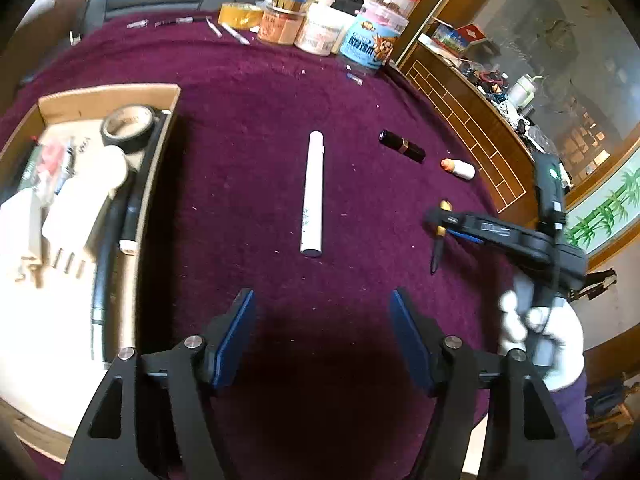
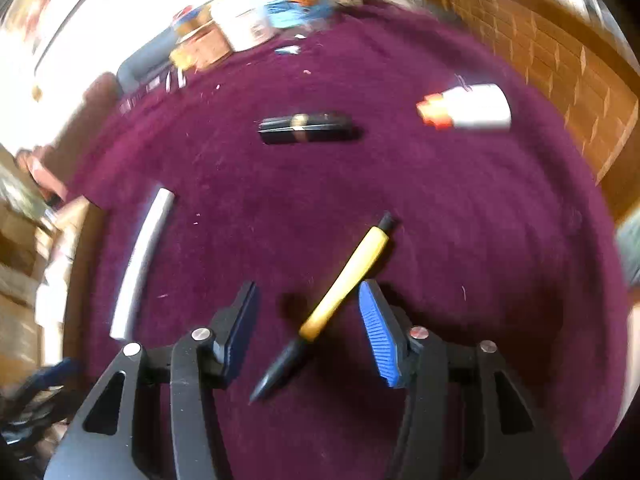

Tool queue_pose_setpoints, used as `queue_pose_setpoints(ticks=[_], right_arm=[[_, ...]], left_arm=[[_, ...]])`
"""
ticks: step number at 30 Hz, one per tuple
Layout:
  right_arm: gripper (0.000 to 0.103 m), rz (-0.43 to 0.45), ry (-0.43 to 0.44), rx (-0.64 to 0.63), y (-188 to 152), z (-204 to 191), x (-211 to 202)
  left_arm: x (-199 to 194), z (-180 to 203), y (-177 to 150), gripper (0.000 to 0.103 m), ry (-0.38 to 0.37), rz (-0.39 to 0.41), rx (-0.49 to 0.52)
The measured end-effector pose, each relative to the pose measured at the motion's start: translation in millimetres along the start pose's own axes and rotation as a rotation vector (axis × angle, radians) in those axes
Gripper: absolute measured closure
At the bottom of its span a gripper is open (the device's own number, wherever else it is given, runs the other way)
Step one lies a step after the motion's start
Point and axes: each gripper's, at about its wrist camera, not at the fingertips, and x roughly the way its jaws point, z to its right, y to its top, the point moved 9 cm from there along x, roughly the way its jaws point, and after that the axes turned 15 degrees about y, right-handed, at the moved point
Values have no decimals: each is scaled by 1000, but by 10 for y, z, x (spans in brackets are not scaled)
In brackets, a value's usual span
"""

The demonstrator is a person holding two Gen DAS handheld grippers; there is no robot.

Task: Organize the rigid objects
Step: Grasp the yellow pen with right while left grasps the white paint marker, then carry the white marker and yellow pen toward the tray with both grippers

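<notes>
Two spread jaws of the right gripper [image 2: 308,320] straddle the yellow pen [image 2: 344,284], which lies diagonally on the purple cloth [image 2: 440,220], right of the white tube [image 1: 313,194]. Risk: closing across that slant could twist or flick it away. Left gripper [image 1: 323,336] hangs spread, empty, nearer than the tube; no writing legible.

- The left wrist view looks forward and down along its fingers, set back over the purple cloth [image 1: 260,120].
- The right wrist view sits lower and closer, facing the far wall.
- Both share the white tube [image 1: 313,194] [image 2: 141,264], pen [image 1: 438,238] [image 2: 340,288] and lipstick [image 1: 402,146] [image 2: 306,128].
</notes>
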Motion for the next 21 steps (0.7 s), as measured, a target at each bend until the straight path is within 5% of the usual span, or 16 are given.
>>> queue_pose_setpoints(ticks=[4,6,8,14,17,19,21], right_arm=[[55,-64,-119,-199,2,-93,22],[79,-61,-104,-206,-10,-21,-30],[91,-50,-91,-170,-11,91,-126],[94,-33,-43,-129,-56,251,-327],[94,-32,-18,-113,-74,245,-403],[94,-27,1,-93,-62,272,-420],[94,-29,1,-91,-66,287,-438]], left_arm=[[70,84,78,41,37,-5,25],[144,184,180,41,61,4,66],[242,247,282,41,89,17,103],[883,293,614,41,231,-17,192],[988,362,748,43,312,57,288],[971,422,754,58,295,103,304],[930,498,692,92,277,113,335]])
